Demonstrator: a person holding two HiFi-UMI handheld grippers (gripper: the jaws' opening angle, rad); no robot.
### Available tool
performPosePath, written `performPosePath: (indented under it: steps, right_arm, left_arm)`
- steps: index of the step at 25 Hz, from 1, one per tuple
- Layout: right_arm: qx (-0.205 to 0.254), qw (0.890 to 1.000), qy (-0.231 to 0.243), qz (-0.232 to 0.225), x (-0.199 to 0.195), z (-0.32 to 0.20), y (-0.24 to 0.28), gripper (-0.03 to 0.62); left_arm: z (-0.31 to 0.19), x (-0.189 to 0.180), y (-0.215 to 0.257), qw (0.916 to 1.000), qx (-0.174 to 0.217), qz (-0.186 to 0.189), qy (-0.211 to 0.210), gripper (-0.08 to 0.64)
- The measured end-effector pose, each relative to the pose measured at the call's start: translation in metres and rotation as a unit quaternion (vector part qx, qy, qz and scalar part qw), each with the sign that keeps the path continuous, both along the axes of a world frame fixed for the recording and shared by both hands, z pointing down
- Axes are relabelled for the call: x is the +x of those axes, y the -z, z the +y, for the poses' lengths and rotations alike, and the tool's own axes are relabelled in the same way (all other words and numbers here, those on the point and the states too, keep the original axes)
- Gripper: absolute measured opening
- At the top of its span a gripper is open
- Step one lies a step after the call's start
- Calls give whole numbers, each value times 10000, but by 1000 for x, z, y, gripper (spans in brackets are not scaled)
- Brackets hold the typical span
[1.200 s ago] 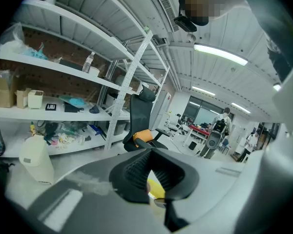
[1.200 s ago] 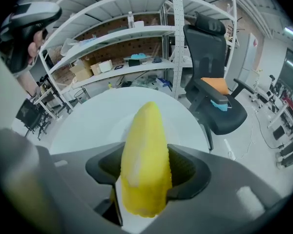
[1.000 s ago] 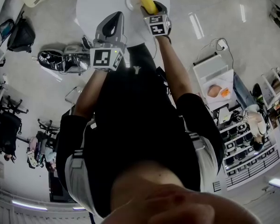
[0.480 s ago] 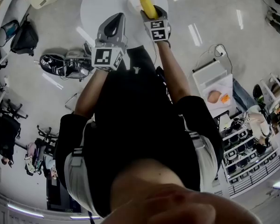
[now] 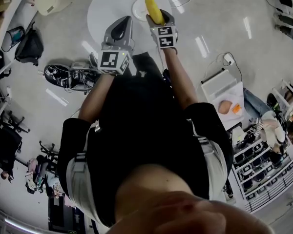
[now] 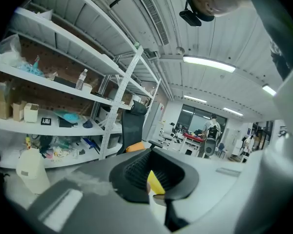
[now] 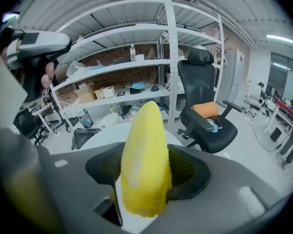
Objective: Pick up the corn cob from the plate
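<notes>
Corn cob clamped in the right gripper above the white plate.

The right gripper [image 5: 159, 17] has its jaws spread wide around the yellow corn cob [image 5: 154, 9], pressing on both of its sides. In the right gripper view the cob stands nearly upright, tapered end pointing away from the camera. In the head view the cob overlaps the right edge of the small white plate [image 5: 138, 8], which sits on the round white table [image 5: 105, 11]. The left gripper [image 5: 123, 24] hovers just beside the right one, on the plate's near side, with nothing in it. Its jaws appear to meet at the tips, though the dim left gripper view leaves that uncertain.
</notes>
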State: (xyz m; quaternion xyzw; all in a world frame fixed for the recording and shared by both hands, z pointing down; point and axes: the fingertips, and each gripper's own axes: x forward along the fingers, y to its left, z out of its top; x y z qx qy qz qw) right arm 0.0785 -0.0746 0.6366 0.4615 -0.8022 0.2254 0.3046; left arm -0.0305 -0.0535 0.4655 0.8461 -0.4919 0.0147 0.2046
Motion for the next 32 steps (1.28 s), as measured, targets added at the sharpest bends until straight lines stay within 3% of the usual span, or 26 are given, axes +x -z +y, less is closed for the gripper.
performPosePath:
  steps: [14,32]
  right_arm:
    - [592,9977,-295,-165,5,7,68,265]
    - [1399,9875,-498,-538,3,8,153,265]
  left_arm:
    - [5,-6,50,9989,465,62,64,6]
    - [1,-19,85,9970,734,201,163,6]
